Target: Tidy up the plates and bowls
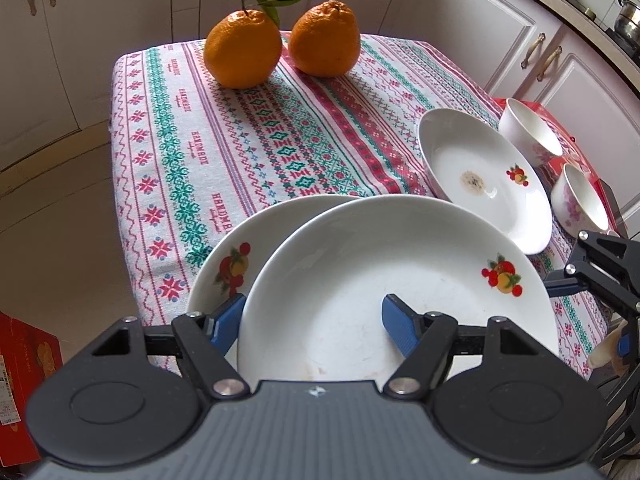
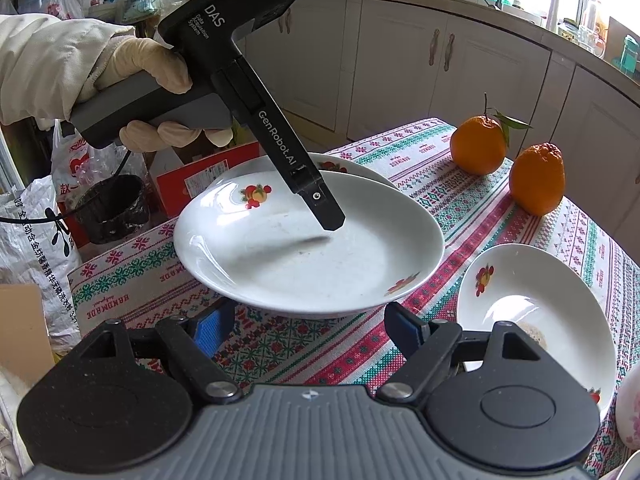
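Observation:
A white fruit-print plate (image 1: 360, 280) (image 2: 280, 256) lies partly over a second matching plate (image 1: 240, 248) (image 2: 348, 166) at the table's near corner. My left gripper (image 1: 314, 320) straddles the top plate's rim with its jaws wider than the rim. One blue pad (image 1: 400, 328) sits inside the plate, the other (image 1: 228, 320) outside it. A third plate (image 1: 480, 176) (image 2: 536, 312) with a brown stain sits to the right, beside two flowered bowls (image 1: 528, 128) (image 1: 580, 200). My right gripper (image 2: 308, 326) hangs open over the cloth with nothing between its fingers.
Two oranges (image 1: 242, 52) (image 1: 324, 38) stand at the far end of the patterned tablecloth (image 1: 280, 140). A gloved hand (image 2: 148, 64) holds the left gripper. A red box (image 1: 24, 360) sits on the floor on the left. Bags and a black pot (image 2: 112, 208) crowd that side.

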A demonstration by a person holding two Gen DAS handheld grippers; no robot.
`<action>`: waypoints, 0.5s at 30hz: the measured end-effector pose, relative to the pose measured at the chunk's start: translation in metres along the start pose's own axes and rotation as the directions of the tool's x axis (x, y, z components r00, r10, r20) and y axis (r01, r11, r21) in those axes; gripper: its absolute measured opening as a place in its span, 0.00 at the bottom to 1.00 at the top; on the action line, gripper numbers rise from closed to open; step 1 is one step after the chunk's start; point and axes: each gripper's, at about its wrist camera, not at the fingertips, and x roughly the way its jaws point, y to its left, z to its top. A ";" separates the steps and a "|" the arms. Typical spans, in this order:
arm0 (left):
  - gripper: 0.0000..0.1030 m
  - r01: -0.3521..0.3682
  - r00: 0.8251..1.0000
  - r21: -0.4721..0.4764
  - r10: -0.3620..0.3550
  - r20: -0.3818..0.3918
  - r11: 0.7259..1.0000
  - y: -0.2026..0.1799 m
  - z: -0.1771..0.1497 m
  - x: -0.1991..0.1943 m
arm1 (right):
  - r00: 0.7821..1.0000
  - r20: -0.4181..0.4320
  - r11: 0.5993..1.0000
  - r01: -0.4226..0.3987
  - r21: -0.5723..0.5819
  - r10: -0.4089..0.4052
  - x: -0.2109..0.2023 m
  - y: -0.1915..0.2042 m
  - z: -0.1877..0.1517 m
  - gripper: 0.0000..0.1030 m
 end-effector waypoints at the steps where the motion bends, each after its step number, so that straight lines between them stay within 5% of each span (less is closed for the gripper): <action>1: 0.71 -0.003 1.000 0.000 0.003 0.003 1.000 0.001 0.000 -0.001 | 1.000 0.000 1.000 0.001 0.002 -0.001 0.000 0.000 0.000 0.83; 15: 0.71 -0.024 0.999 -0.021 0.025 0.026 0.999 0.004 -0.001 -0.012 | 1.000 0.006 1.000 0.007 0.011 -0.007 0.005 0.003 -0.002 0.83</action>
